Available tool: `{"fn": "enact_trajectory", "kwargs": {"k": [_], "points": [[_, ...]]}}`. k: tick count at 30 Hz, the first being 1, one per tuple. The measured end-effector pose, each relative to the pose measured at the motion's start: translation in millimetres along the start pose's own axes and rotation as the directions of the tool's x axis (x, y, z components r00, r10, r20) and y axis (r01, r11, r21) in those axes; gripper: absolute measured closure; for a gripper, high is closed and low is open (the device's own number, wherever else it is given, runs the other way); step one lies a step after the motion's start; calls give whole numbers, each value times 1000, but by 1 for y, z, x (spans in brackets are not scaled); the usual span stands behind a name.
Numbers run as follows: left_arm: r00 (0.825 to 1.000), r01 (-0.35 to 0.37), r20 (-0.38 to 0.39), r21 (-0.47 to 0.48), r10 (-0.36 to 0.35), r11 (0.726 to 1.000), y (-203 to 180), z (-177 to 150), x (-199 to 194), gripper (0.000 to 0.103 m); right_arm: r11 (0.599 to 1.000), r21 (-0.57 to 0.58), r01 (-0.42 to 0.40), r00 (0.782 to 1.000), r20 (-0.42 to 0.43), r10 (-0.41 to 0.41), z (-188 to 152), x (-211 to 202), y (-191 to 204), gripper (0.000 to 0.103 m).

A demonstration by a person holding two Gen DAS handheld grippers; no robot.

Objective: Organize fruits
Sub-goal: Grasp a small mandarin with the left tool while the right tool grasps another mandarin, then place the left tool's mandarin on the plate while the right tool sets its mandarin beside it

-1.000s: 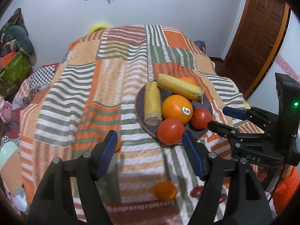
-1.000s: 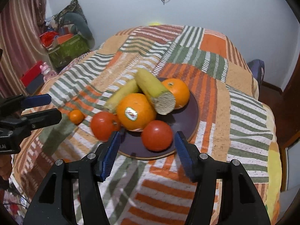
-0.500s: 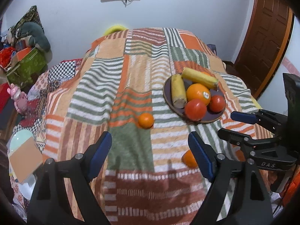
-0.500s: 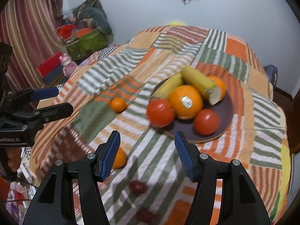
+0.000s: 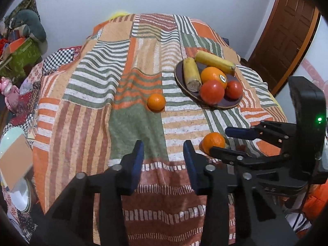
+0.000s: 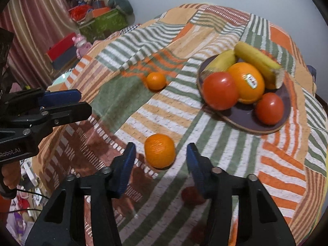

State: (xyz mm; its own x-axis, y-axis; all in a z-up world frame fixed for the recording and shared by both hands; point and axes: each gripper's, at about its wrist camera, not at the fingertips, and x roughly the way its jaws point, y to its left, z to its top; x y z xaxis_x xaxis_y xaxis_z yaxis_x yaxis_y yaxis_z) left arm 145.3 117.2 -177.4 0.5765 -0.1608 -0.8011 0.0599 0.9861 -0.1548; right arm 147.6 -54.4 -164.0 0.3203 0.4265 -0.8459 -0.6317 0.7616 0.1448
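A dark plate (image 5: 178, 75) (image 6: 285, 110) on the striped blanket holds two bananas, a large orange (image 5: 213, 75) and two tomatoes. Two small oranges lie loose on the blanket: a far one (image 5: 156, 102) (image 6: 156, 80) and a near one (image 5: 212, 142) (image 6: 160, 153). My right gripper (image 6: 161, 157) is open, and the near orange sits just ahead of and between its blue fingers, apart from both. My left gripper (image 5: 163, 153) is open and empty over the blanket's front part. The right gripper also shows in the left wrist view (image 5: 229, 141), beside the near orange.
A small dark red fruit (image 6: 191, 193) lies on the blanket under the right gripper. Boxes and soft toys (image 6: 98, 16) stand on the floor at the left. A brown door (image 5: 285, 34) is at the right. The blanket drops off at the front edge.
Both grippers have pulled back from the plate toward the blanket's front. The right gripper has swung left and down, so the near small orange now sits between its fingers.
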Motion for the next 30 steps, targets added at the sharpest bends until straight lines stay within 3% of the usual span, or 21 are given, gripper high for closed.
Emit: {"fn": "enact_trajectory", "kwargs": {"k": [4,11,21,30], "points": [[1000,9,-2,-11,-9,1000,2,1,3,64,1000,-6,3,1000,-27,-3,0,9,1,72],[1000,19,-11,-12,-20,1000,-1,17,19,64,1000,11,18,999,29,-19,2,-5,-9,72],[999,1,-40,-21,-2,1000,-2,54,70,64,989,117,89,984,145,-105,13,-49,-67,72],[994,-29,-110,-55,23,998,10,70,122,64,969,208,135,975,147,-167,8,-55,-119,72]]}}
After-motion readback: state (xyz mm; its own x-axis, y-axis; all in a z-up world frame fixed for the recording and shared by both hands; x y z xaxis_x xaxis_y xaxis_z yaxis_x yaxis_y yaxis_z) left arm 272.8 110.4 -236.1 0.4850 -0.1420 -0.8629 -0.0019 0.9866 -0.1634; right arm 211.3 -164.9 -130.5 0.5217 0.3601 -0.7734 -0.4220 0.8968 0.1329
